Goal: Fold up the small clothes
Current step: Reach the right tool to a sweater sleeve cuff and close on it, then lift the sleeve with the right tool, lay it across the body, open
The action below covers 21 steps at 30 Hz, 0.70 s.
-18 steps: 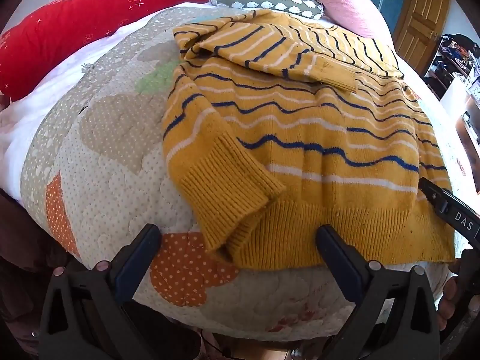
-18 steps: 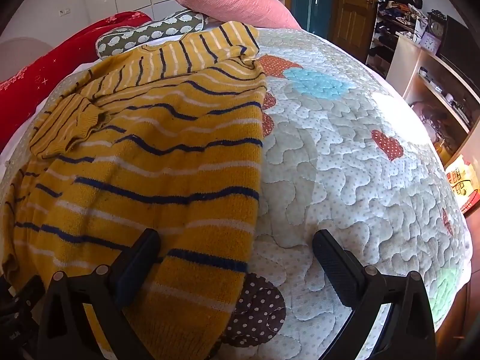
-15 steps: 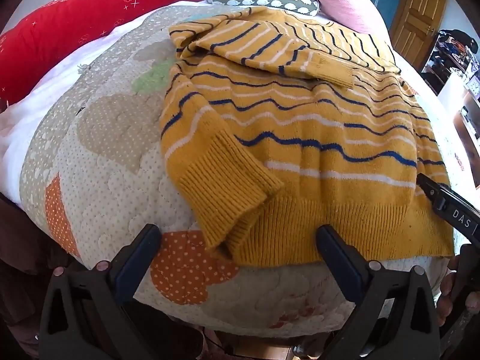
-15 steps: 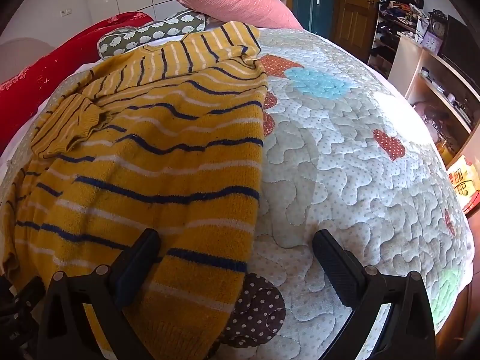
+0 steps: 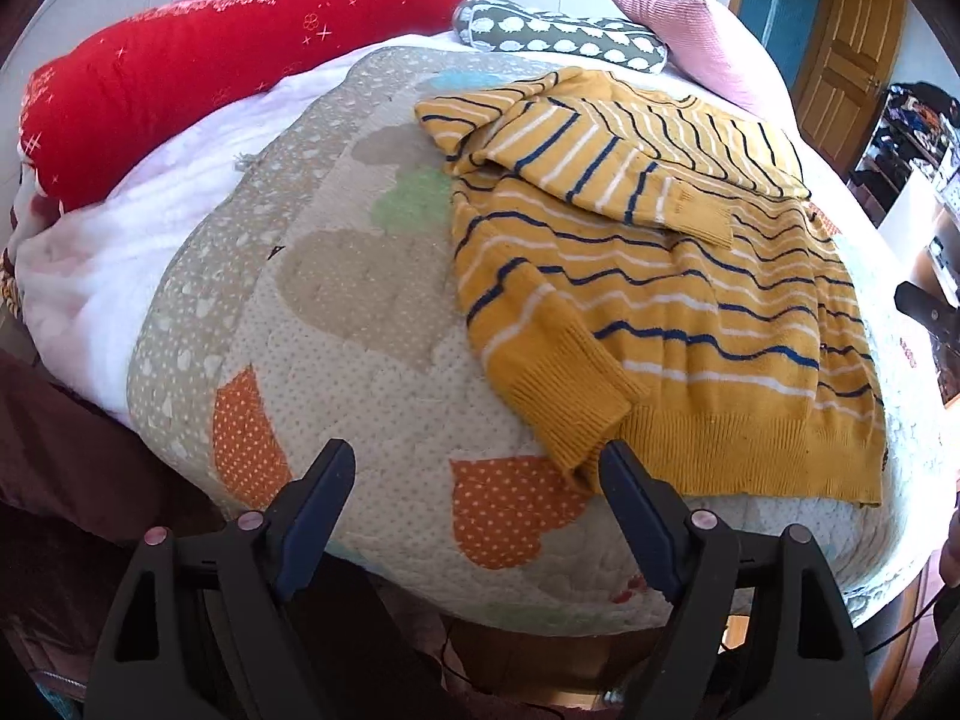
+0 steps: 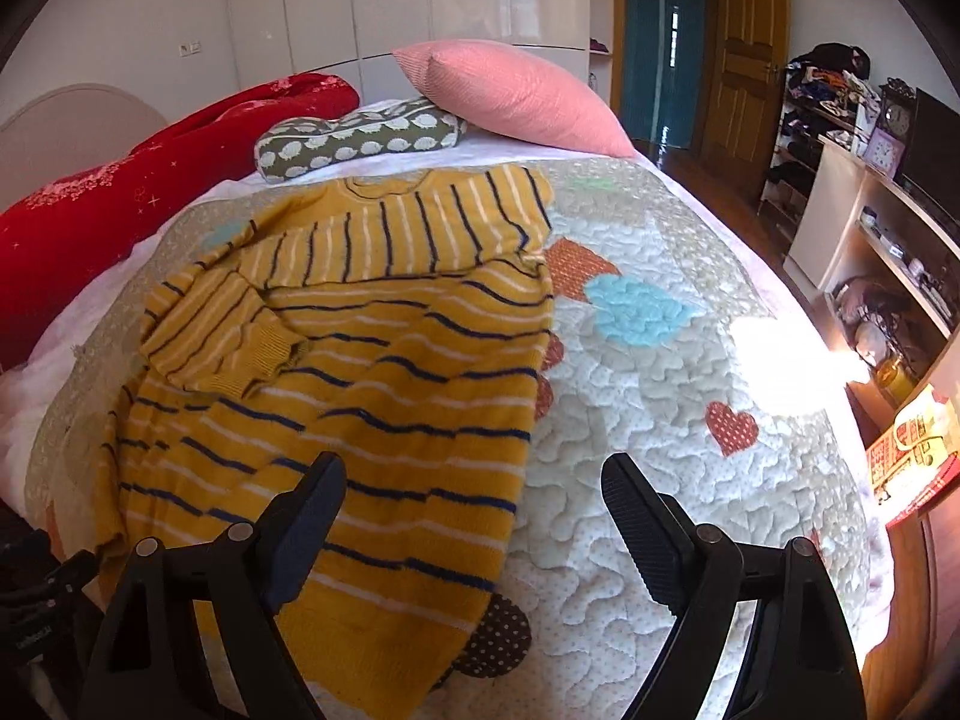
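Note:
A mustard-yellow sweater (image 5: 678, 276) with navy and white stripes lies flat on the quilted bedspread (image 5: 336, 324), both sleeves folded across its body. My left gripper (image 5: 477, 468) hovers open over the quilt at the sweater's lower left; its right finger sits just by the cuff of the near sleeve (image 5: 564, 384), touching nothing. In the right wrist view the sweater (image 6: 372, 372) fills the left half. My right gripper (image 6: 474, 480) stands open above the sweater's right hem edge, empty. The right gripper's tip (image 5: 927, 306) shows at the far right of the left wrist view.
A red bolster (image 6: 120, 198), a green patterned pillow (image 6: 360, 141) and a pink pillow (image 6: 510, 99) line the head of the bed. Shelving and a desk (image 6: 870, 228) stand to the right, with a wooden door (image 6: 744, 54) beyond. The quilt's front edge drops off close below both grippers.
Both grippers have pulled back and up from the sweater. The left one has shifted left, so the hem no longer sits between its fingers. The sweater has stayed put.

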Motion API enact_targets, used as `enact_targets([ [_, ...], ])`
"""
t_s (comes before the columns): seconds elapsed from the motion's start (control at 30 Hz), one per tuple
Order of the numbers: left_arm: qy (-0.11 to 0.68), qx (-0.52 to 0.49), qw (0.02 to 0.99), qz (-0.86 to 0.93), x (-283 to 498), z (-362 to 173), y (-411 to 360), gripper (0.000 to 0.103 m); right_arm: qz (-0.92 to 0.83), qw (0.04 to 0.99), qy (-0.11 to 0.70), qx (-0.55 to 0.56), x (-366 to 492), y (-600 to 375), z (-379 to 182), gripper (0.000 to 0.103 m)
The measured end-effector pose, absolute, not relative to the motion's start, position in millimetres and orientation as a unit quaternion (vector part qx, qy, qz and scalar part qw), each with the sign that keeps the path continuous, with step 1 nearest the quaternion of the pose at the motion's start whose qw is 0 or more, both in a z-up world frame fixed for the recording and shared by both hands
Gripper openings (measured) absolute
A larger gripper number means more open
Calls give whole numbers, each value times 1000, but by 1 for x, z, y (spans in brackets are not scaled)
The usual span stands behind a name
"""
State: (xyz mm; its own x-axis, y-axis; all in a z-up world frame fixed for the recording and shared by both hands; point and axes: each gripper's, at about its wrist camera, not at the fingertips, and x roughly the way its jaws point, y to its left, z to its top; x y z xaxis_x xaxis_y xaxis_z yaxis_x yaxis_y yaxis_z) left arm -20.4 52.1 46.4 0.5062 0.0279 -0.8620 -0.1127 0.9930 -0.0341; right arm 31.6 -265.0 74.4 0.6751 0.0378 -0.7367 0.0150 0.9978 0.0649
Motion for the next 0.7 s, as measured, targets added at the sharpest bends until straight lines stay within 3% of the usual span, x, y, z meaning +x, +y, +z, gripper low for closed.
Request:
enact_targets([
  [0.03,494,-55,867,38,-22,47,58,83,28,912,407,38,40,-257,78,90],
  [0.1,498,-63,864,41,-28,52,64,83,82,900,425,58,62,-236,78,77],
  [0.17,489,-77,868,45,-35,59,74,82,119,886,442,71,87,-211,70,70],
  [0.37,454,-139,879,46,-52,64,123,77,127,852,502,72,150,-157,29,69],
  [0.43,441,-148,883,54,-59,64,137,77,125,844,519,54,162,-144,18,56],
  [0.47,438,-150,884,59,-60,63,143,77,125,839,528,45,167,-138,14,26],
  [0.5,435,-147,886,64,-62,64,148,77,125,834,536,41,171,-132,12,12],
  [0.7,423,-145,891,76,-66,58,167,77,160,871,465,11,164,-73,75,8],
])
